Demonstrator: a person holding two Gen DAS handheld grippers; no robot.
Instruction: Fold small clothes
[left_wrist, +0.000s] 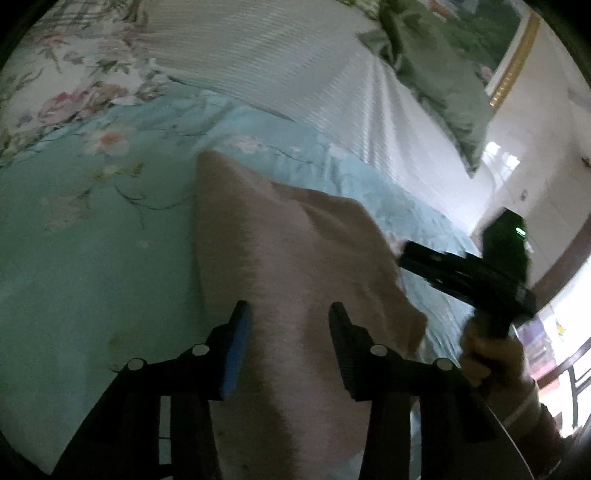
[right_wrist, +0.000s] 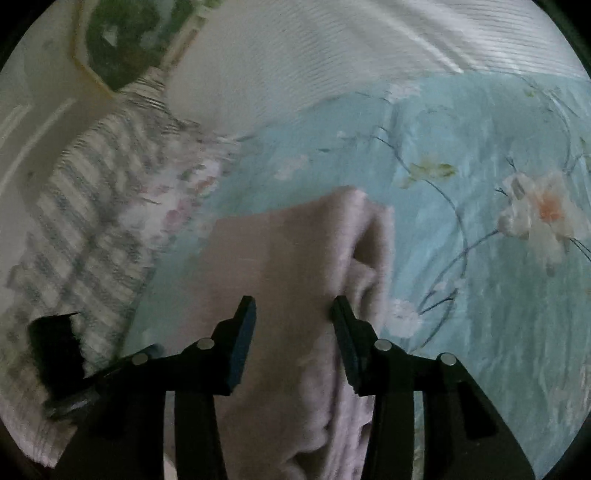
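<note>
1. both views are blurred; the near end of the one pinkish-beige garment (left_wrist: 295, 266) is cut off below the frames.
2. left tool (left_wrist: 291, 317): jaws apart, not pressing, the garment lying under and between them.
3. right tool (right_wrist: 293, 314): likewise parted over the garment, its right edge bunched into folds.
4. the garment lies on the bed's pale blue floral sheet (left_wrist: 92, 229).
5. beyond the garment, one white ribbed blanket (left_wrist: 258, 55); right of it, a hand (left_wrist: 491, 358).

Beige-pink garment (left_wrist: 295, 240) lies on pale-blue floral sheet (left_wrist: 92, 240), partly folded (one long edge rolled over), soft, wrinkled.
</note>
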